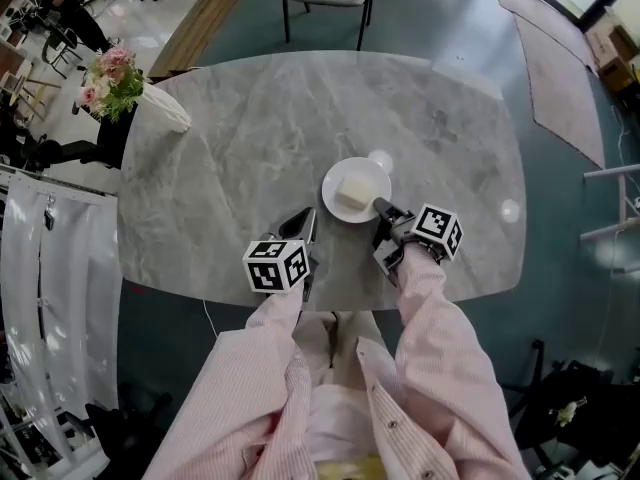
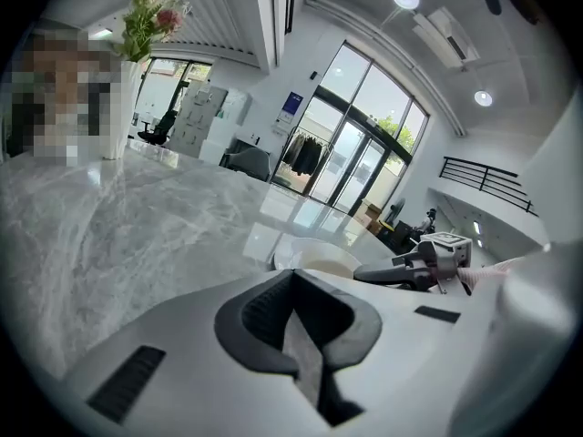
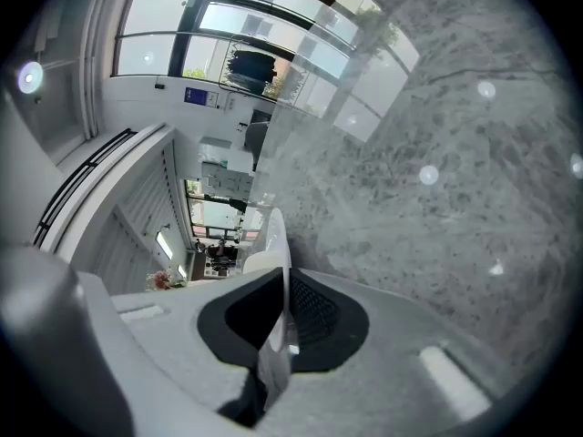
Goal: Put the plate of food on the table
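Pinching the food plate (image 1: 370,173) by its rim in the right gripper (image 1: 380,206) at the marble table (image 1: 250,138)'s near side, holding the left gripper (image 1: 308,216) closed and empty alongside, ideally keeping it level until seated.

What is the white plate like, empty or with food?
With food: a pale block sits in the middle of the plate.

The table (image 1: 250,118) is grey marble with paler veins. The plate (image 1: 332,183) is white, its food (image 1: 353,194) pale cream. Black-and-white square markers cover the cubes of the left gripper (image 1: 303,230) and right gripper (image 1: 382,210). The sleeves (image 1: 440,318) are pink-and-white striped. At far left, the flowers (image 1: 110,73) are pink with green leaves.
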Tool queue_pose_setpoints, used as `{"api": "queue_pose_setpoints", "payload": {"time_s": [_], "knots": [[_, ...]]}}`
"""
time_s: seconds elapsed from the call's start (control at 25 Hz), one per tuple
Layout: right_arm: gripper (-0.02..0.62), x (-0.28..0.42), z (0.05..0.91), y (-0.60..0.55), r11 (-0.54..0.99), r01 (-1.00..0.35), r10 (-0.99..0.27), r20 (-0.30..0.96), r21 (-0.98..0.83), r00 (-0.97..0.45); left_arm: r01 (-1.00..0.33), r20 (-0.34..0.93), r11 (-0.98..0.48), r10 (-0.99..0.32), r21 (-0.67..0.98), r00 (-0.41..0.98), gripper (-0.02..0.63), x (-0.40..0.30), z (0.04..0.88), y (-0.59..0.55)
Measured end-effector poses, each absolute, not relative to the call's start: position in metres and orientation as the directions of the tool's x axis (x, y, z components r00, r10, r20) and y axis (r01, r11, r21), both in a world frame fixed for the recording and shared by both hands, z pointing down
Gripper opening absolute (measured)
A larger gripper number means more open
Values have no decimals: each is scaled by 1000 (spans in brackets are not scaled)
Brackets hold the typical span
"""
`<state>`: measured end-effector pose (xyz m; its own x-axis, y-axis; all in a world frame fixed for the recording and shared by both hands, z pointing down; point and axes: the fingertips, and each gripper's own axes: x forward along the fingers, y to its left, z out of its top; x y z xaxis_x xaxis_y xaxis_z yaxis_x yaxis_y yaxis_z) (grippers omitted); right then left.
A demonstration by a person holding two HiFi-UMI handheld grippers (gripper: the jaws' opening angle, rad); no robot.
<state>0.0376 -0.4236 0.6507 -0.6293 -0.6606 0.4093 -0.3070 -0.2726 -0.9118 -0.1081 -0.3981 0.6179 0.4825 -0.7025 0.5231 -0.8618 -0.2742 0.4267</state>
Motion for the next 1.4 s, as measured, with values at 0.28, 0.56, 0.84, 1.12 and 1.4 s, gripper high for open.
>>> {"api": "queue_pose_setpoints", "payload": {"time_s": [0.28,0.56,0.84,1.12,1.4], "knots": [[17,39,659,-422,-273,-346,-650,437,-898,-622,-857,529,-273,-692,437,490,-3,-104,624,-399],[17,38,660,-425,-290,-398,-641,486,-870,-594,-853,530,-268,-689,448,494,-3,-102,625,-399],[37,40,669,-424,-278,-557,-617,590,-783,-521,-851,525,-263,-693,454,494,-3,-103,625,-399],[100,48,665,-424,-225,-732,-605,681,-644,-413,-852,521,-254,-701,457,488,-3,-105,623,-399],[115,51,665,-421,-219,-761,-600,699,-611,-389,-851,513,-261,-704,456,491,-3,-103,620,-401]]}}
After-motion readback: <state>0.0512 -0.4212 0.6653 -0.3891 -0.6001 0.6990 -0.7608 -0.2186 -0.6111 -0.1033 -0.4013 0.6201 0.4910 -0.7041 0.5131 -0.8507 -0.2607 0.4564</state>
